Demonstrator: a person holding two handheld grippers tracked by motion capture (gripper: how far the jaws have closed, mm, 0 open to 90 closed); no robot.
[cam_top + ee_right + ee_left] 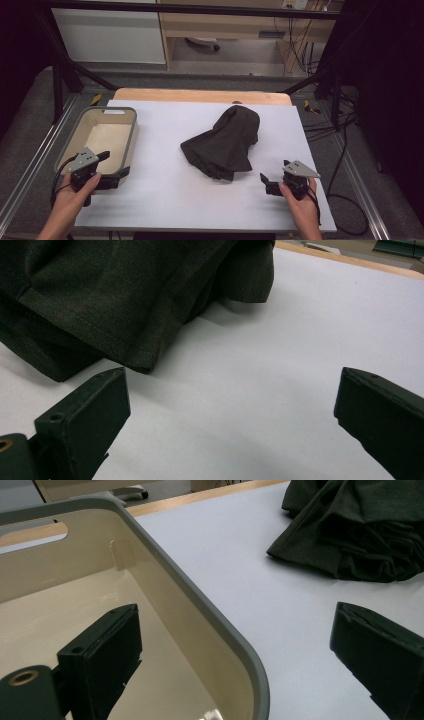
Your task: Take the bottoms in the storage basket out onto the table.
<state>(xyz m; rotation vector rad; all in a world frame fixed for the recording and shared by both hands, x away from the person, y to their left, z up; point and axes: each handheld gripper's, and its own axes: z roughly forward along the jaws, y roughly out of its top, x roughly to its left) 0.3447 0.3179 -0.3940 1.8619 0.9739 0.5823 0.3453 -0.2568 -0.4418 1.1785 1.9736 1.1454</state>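
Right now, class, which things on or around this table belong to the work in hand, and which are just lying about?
In the work:
dark cloth
beige bin
left tongs, open
right tongs, open

Lying about:
cables on the floor behind
cabinet

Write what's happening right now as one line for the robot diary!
left gripper: open, over bin rim | right gripper: open, near dark cloth, not touching | cloth: crumpled on white table | bin: empty
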